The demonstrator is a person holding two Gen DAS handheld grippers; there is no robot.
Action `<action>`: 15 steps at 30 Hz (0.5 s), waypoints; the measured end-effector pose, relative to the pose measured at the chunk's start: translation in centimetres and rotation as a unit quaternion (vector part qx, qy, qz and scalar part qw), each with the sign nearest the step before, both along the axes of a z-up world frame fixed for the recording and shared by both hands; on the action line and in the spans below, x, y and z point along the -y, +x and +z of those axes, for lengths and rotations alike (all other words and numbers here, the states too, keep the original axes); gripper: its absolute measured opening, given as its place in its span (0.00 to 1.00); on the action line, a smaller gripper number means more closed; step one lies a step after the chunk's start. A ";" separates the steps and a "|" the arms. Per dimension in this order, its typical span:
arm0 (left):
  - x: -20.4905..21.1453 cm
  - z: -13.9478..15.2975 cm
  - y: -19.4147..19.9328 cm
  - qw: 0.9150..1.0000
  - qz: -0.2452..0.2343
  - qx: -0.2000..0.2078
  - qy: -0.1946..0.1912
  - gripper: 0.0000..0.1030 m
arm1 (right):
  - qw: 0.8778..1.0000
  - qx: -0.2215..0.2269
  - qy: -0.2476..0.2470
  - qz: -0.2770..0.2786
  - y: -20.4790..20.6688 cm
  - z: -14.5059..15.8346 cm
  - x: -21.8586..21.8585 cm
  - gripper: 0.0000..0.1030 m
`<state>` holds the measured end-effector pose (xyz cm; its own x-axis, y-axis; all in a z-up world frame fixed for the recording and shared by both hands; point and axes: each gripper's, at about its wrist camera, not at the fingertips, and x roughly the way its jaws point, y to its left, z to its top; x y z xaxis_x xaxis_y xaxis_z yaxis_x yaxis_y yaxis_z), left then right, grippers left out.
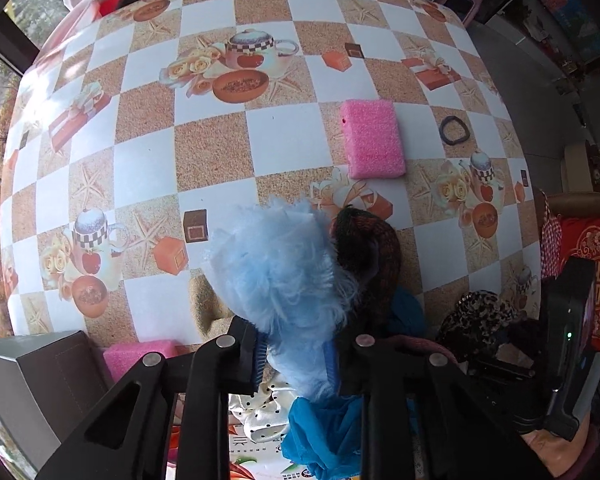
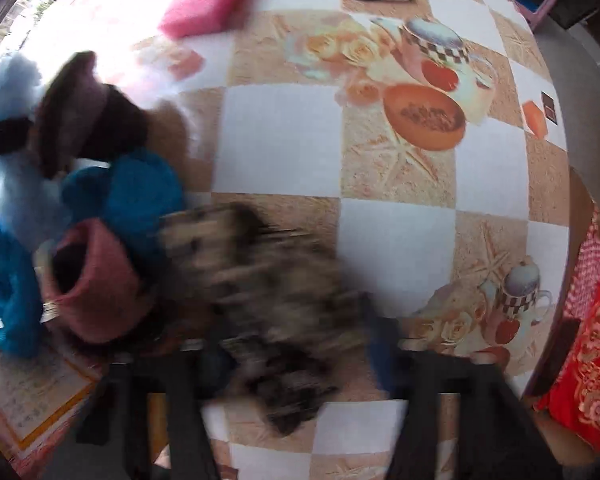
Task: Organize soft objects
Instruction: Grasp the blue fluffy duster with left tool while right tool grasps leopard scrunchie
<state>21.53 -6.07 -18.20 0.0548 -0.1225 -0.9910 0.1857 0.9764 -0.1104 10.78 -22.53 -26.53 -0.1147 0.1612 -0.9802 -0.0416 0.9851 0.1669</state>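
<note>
Fluffy light blue scrunchie [image 1: 278,276] squeezed tight between the pads of the left claw [image 1: 296,360], sticking up past the tips, with a dark brown scrunchie [image 1: 374,248] just to the right of it. Leopard-spotted scrunchie [image 2: 268,304] caught between the fingers of the right claw [image 2: 296,364], nearly shut, all blurry. Pink sponge [image 1: 374,140] lying flat on the checked tablecloth [image 1: 220,128] well ahead of both claws, black hair band [image 1: 455,130] beside it.
</note>
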 end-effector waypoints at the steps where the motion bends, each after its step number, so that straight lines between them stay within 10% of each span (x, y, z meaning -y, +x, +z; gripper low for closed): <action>1: -0.2 0.6 -0.2 1.000 0.003 0.009 -0.003 0.25 | 0.999 -0.008 0.029 -0.021 0.4 0.3 0.9 0.24; 15: 1.8 9.4 -1.4 0.995 -0.009 0.096 -0.028 0.25 | 0.979 0.026 0.138 -0.149 0.9 6.6 9.6 0.24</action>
